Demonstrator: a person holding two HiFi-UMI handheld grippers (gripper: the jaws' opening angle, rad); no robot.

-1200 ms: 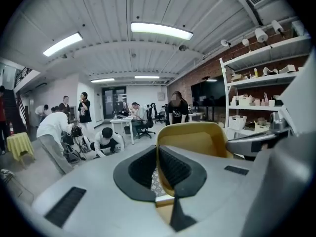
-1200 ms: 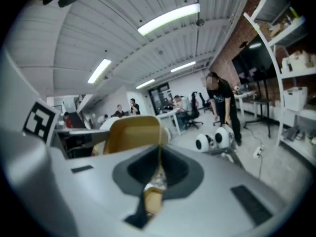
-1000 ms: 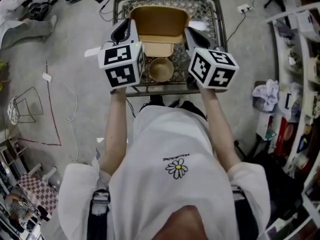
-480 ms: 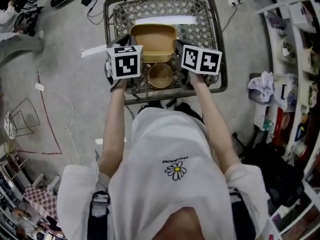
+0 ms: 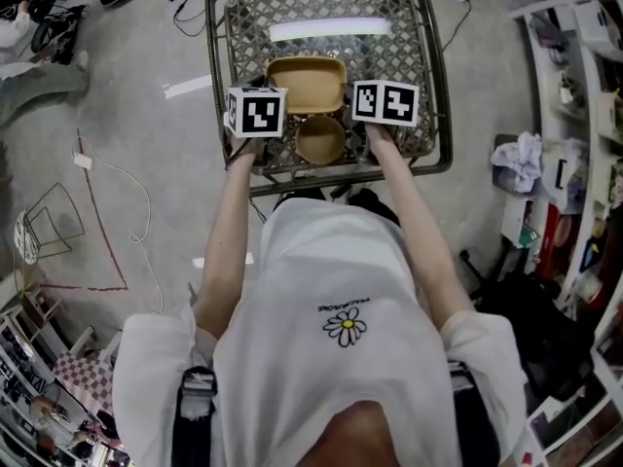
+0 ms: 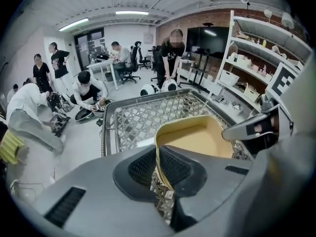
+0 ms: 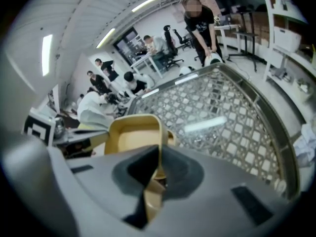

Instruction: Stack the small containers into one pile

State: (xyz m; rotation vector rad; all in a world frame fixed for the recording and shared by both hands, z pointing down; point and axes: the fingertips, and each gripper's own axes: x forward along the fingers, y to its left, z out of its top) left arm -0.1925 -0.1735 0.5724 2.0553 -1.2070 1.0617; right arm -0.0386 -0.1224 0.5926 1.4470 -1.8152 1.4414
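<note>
The tray (image 5: pixel 306 84) was tan, with a raised rim, and it sat over the near part of the table (image 5: pixel 389 13); I could not tell if it rested on the mesh or hung just above it; its long side ran from left to right, from one gripper to the other; the left gripper (image 6: pixel 157 164) was pinching the tray's left rim, with the thin wall squeezed between its pads; the right gripper (image 7: pixel 158 172) was pinching the right rim the same way; so the tray lay between them, held at both ends; the bowl (image 5: pixel 320 140) was round and tan, and it sat just beside the tray's near edge, on the person's side, about as close to one gripper as to the other; to make one pile, I think the tray and bowl had to come together along that short near-to-far line; I counted one tray, one bowl, two grippers and one table.
</note>
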